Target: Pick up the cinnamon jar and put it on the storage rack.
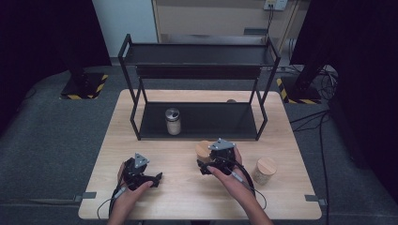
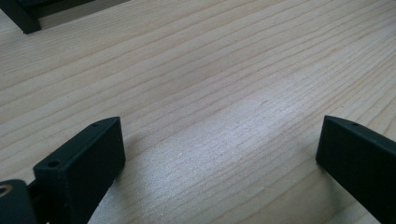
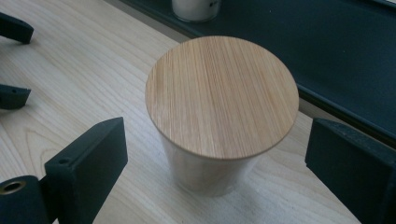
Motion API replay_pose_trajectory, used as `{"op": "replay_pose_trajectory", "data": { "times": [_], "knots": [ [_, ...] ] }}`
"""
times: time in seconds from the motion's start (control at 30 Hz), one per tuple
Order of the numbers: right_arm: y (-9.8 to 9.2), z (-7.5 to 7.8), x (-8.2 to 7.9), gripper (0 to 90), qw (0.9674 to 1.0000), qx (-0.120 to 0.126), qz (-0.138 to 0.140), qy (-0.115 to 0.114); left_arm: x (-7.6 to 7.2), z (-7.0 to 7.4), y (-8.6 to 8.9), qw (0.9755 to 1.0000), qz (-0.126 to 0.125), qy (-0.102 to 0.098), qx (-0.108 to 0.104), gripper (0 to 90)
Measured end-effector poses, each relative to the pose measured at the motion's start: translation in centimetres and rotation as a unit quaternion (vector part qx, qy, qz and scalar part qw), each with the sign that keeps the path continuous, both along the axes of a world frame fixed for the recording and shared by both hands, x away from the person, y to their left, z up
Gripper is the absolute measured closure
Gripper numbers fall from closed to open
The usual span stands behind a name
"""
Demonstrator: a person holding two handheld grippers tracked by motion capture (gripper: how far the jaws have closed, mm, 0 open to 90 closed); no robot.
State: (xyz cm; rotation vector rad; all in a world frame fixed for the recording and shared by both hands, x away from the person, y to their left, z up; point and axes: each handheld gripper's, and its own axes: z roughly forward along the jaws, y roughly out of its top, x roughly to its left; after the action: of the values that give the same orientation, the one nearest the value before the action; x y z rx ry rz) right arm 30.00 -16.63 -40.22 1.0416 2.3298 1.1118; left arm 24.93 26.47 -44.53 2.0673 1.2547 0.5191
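- High view: a wooden table (image 1: 187, 187) stood on a grey floor, with a black two-level rack (image 1: 199, 89) at its far side. On the rack's lower shelf sat a jar with a metal lid (image 1: 173, 121), towards the left. The right gripper (image 1: 212, 161), held in the person's right hand (image 1: 230, 176), hung just in front of the rack at a jar with a wooden lid (image 1: 203, 150), which stood on the table near the rack's front edge. A second wooden-lidded jar (image 1: 265, 169) stood to the right, apart from the hand. The left gripper (image 1: 152, 179) rested low over the table's near left part, well apart from all the jars.
- Left gripper view: the two black jaws stood wide apart over bare table (image 2: 224, 93) boards, with nothing between them. A dark corner of the rack (image 2: 21, 16) showed at the top left.
- Right gripper view: the jar with the wooden lid (image 3: 222, 95) stood upright on the table between the jaws, which were wide apart on either side of it. Gaps showed between each pad and the jar, so it was not clamped. The rack's dark lower shelf (image 3: 336, 51) lay just behind it, with the base of the metal-lidded jar (image 3: 195, 9) at the top edge. The left gripper's (image 3: 11, 60) two fingertips showed at the far left.
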Motion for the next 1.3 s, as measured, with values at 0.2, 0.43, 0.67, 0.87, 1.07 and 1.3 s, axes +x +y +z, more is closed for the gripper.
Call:
{"op": "replay_pose_trajectory", "data": {
  "times": [0.2, 0.43, 0.67, 0.87, 1.07, 1.3],
  "knots": [
    [0.5, -0.3, 0.3, 8.6, 1.0000, 0.000, 0.001, -0.004, 0.0, 0.0, 0.0, 1.0000, 0.000, 0.000, 0.000, 0.0],
    [1.2, -0.6, 0.5, 11.9, 0.9999, 0.000, -0.001, -0.010, 0.0, 0.0, 0.0, 1.0000, 0.000, 0.000, 0.000, 0.0],
    [1.9, -1.2, 0.5, 17.6, 0.9998, -0.008, -0.006, -0.016, 0.0, 0.0, 0.0, 1.0000, 0.000, 0.000, 0.000, 0.0],
    [1.9, -1.7, 0.3, 23.6, 0.9996, -0.007, -0.016, -0.024, 0.0, 0.0, 0.0, 1.0000, 0.000, 0.000, 0.000, 0.0],
    [1.9, -2.1, 0.0, 25.4, 0.9993, 0.006, -0.025, -0.026, 0.0, 0.0, 0.0, 1.0000, 0.000, 0.000, 0.000, 0.0],
    [1.8, -2.2, -0.3, 25.8, 0.9992, 0.003, -0.018, -0.037, 0.0, 0.0, 0.0, 1.0000, 0.000, 0.000, 0.000, 0.0]
  ]
}}
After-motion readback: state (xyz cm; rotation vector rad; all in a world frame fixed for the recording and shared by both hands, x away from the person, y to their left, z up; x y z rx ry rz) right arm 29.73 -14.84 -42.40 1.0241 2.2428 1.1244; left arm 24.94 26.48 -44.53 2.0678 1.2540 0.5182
